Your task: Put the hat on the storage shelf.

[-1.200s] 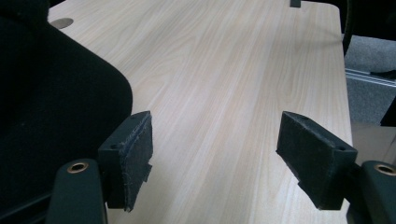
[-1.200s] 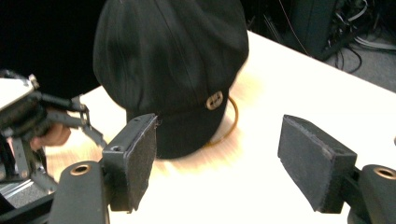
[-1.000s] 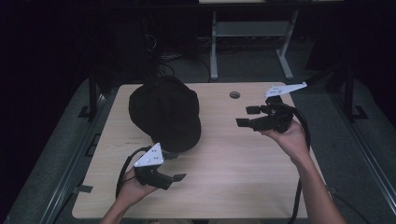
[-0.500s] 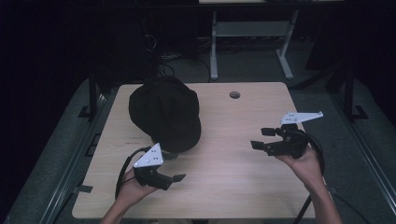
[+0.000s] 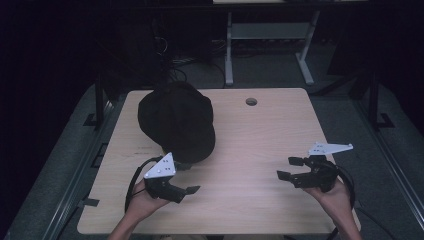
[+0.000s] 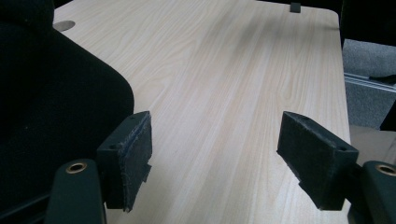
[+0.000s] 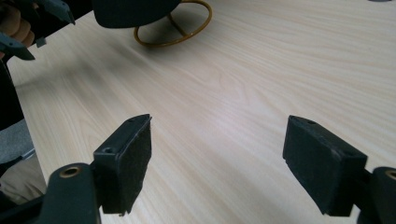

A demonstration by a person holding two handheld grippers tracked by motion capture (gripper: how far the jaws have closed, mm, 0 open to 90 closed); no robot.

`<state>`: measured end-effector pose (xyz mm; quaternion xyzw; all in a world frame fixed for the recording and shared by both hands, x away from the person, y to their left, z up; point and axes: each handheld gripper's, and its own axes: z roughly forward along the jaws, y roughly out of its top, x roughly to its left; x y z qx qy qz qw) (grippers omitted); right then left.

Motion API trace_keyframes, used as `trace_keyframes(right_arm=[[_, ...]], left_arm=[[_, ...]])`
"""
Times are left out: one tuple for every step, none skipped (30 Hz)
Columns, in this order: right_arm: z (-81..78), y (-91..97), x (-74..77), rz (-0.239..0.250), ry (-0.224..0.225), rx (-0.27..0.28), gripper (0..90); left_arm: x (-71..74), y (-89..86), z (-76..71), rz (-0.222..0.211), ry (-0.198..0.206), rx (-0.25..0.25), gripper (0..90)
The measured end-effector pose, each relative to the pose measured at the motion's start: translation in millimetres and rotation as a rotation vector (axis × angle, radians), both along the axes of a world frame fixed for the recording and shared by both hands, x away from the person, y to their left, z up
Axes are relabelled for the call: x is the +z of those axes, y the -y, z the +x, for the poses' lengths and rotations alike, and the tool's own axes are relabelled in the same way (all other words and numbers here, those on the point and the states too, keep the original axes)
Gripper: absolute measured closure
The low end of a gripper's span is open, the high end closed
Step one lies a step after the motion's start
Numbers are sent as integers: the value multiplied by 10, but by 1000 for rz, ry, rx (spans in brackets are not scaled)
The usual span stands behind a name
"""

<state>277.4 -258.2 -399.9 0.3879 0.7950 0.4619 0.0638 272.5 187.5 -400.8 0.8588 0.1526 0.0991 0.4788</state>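
one black cap (image 5: 177, 120) lies on the wooden table (image 5: 250, 145); two grippers, left gripper (image 5: 192, 189) and right gripper (image 5: 289, 168), both spread wide, grasping nothing.

Surface (image 5: 260, 145): pale wood-grain top with rounded corners.
Cable hole (image 5: 251, 101): round, toward 12 o'clock.
Black cap (image 5: 177, 121): lying on the surface toward 10 o'clock.
Cord loop (image 7: 175, 25): tan, beside the cap.

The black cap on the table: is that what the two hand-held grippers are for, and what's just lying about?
Probably part of the job:
black cap
left hand-held gripper, open
right hand-held gripper, open

Just there:
table
cable hole
white frame behind
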Motion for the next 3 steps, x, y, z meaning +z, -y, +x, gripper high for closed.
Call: trace_keyframes(right_arm=[[-29,2,-18,3,3,-1,233],[-53,-1,-31,3,3,-5,232],[-82,-4,-53,-3,11,-5,229]], left_arm=[[2,-2,1,-1,-1,-1,259],[6,-4,1,-2,-2,0,259],[9,-5,1,-3,-1,1,259]])
